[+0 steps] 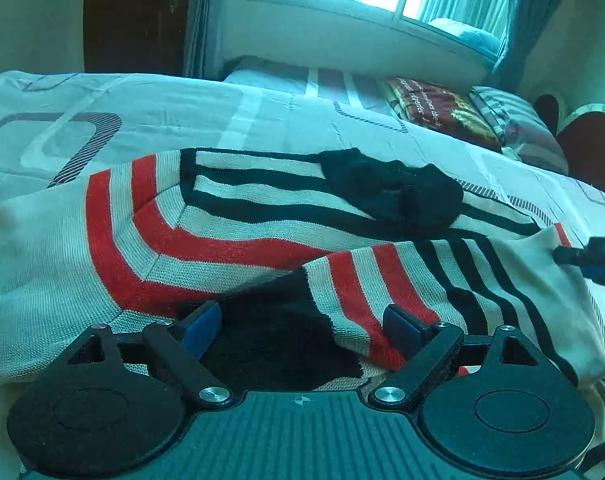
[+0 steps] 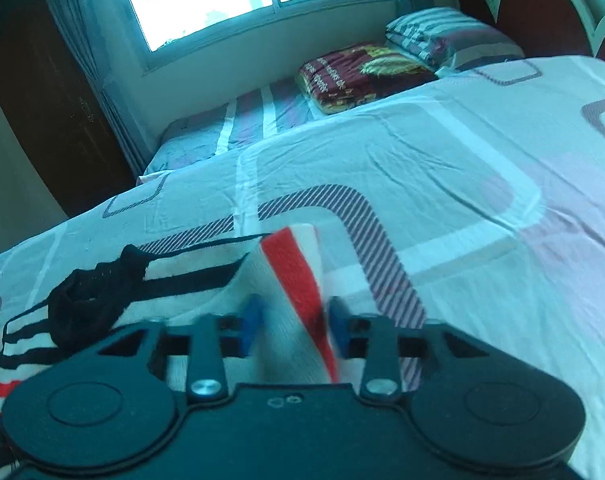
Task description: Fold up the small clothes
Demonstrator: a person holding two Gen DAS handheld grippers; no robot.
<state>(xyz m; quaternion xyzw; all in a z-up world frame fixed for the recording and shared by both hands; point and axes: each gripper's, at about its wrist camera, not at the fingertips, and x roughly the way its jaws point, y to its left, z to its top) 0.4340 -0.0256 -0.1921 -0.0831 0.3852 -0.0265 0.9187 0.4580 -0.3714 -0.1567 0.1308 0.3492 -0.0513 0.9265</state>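
Two tongs work one striped sweater [image 1: 230, 224], which lies spread across the bed [image 1: 262, 108] and fills the middle and lower part of the left wrist view. The left tongs [image 1: 302, 326] stand wide apart over its dark cuff at lower centre, gripping nothing, probably just freed for a new hold. The right tongs [image 2: 294, 326] pinch a raised fold with a red stripe, likely to carry that edge over. The knit is cream with red and black bands, rumpled, with a black collar bunched near its far edge.
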